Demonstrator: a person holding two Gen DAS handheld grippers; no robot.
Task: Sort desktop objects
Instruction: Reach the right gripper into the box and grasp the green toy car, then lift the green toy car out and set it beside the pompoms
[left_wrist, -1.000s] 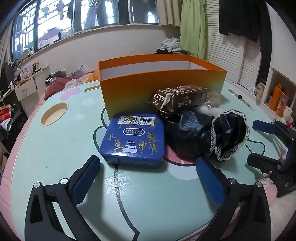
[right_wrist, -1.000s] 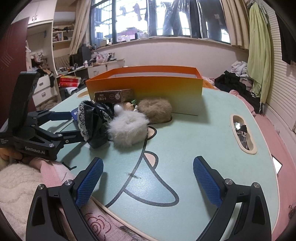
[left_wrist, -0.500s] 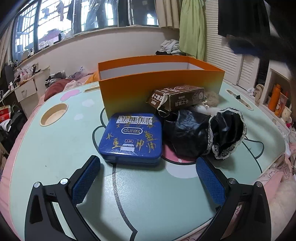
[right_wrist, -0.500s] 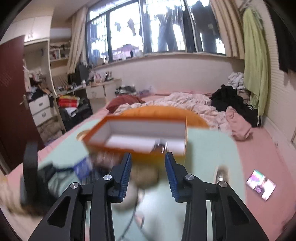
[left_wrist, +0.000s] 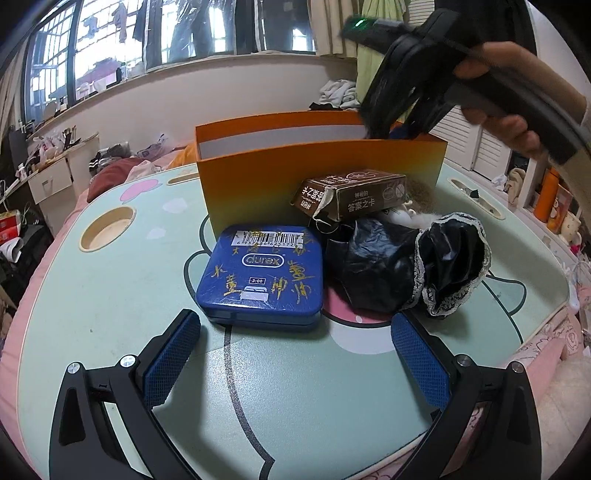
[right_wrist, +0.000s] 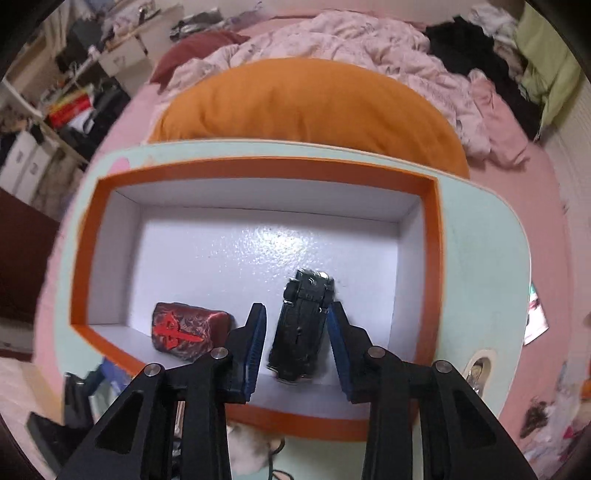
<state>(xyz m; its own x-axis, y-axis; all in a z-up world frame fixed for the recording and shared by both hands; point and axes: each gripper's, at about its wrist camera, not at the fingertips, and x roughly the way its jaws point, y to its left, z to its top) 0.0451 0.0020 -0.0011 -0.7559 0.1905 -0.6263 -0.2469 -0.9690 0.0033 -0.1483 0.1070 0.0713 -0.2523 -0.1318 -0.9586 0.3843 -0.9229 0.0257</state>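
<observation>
An orange box with a white inside stands on the mint table. My right gripper hangs over the box, its jaws apart on both sides of a black toy car that lies on the box floor; a gap shows beside each pad. A dark red block lies in the box too. My left gripper is open and empty, low over the table, just before a blue tin. A brown card box and black lace-edged fabric lie right of the tin.
The right gripper's body and the hand show above the orange box in the left wrist view. The table has cup holes. An orange pillow and bedding lie behind the table. Fluffy items lie in front of the box.
My right gripper rose from the table's near side, narrowed its jaws and came over the orange box, now looking down into it. The left gripper stayed put.
</observation>
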